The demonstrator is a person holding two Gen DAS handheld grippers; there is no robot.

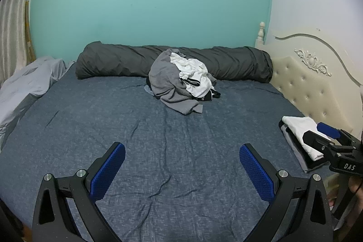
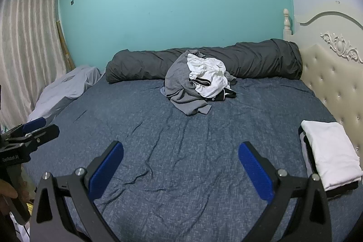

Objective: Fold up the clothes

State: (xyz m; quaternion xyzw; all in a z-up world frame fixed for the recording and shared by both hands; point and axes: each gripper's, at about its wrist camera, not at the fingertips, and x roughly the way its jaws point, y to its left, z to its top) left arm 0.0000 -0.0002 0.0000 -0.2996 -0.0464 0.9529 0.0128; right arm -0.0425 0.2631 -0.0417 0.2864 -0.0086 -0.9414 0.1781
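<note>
White and dark folded clothes (image 2: 329, 151) sit lower right, a messy pile (image 1: 181, 81) waits mid-bed, and I hold left tongs (image 1: 182, 170) and right tongs (image 2: 180, 170) spread, empty.

A wide bed covered in a creased, mottled dark-blue sheet (image 1: 113, 119) is carrying everything. A long rolled charcoal-grey duvet (image 1: 127, 60) is lying along its far edge, with a loose heap of grey, white and black clothes (image 1: 179, 81) sitting just before it. A folded white garment (image 2: 329, 149) is resting near the cream tufted headboard (image 2: 335, 83), apparently on darker folded pieces, and a crumpled pale-grey sheet (image 2: 65, 85) is lying at the opposite side.
</note>
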